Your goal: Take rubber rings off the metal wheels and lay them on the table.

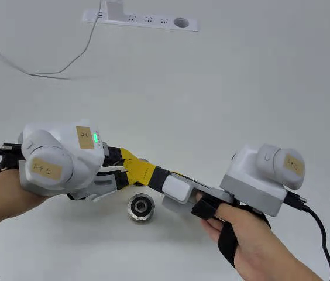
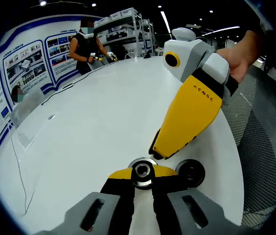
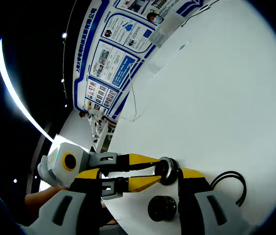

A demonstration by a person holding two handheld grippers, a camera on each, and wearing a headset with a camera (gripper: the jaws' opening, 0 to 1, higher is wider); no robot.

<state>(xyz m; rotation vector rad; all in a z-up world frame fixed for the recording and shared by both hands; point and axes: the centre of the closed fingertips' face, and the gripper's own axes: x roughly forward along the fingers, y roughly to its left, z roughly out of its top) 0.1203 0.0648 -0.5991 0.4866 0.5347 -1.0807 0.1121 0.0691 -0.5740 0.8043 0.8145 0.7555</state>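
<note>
1. The left gripper (image 2: 143, 182) has its yellow-tipped jaws clamped on a small metal wheel (image 2: 143, 169), one tip on each side. In the left gripper view the wheel sits right at the tips, face toward the camera and lifted off the table (image 1: 223, 88).
2. The right gripper (image 3: 140, 175) comes in from the opposite side, so the two point at each other. In the head view they meet roughly in the middle, low over the white table.
3. The right gripper's jaws are spread apart and aren't gripping anything. In its own view one yellow tip sits just beside the held wheel, and the other is well off to the side. The left gripper view shows one long yellow finger (image 2: 187, 117) ending right at the wheel's top edge.
4. I honestly can't tell if the held wheel has its rubber on. There's a dark band around the rim, but it's too small to call.
5. A second wheel (image 1: 141, 207) lies flat on the table, just below where the jaws meet and touching neither gripper. It's shiny metal with a dark centre.
6. A black rubber ring (image 3: 231, 188) lies on the table near the second wheel in the right gripper view. It could be two overlapping loops, I can't say.
7. A white power strip (image 1: 141, 19) sits at the far edge of the table, with a thin grey cable (image 1: 65, 64) trailing off to the left.
</note>
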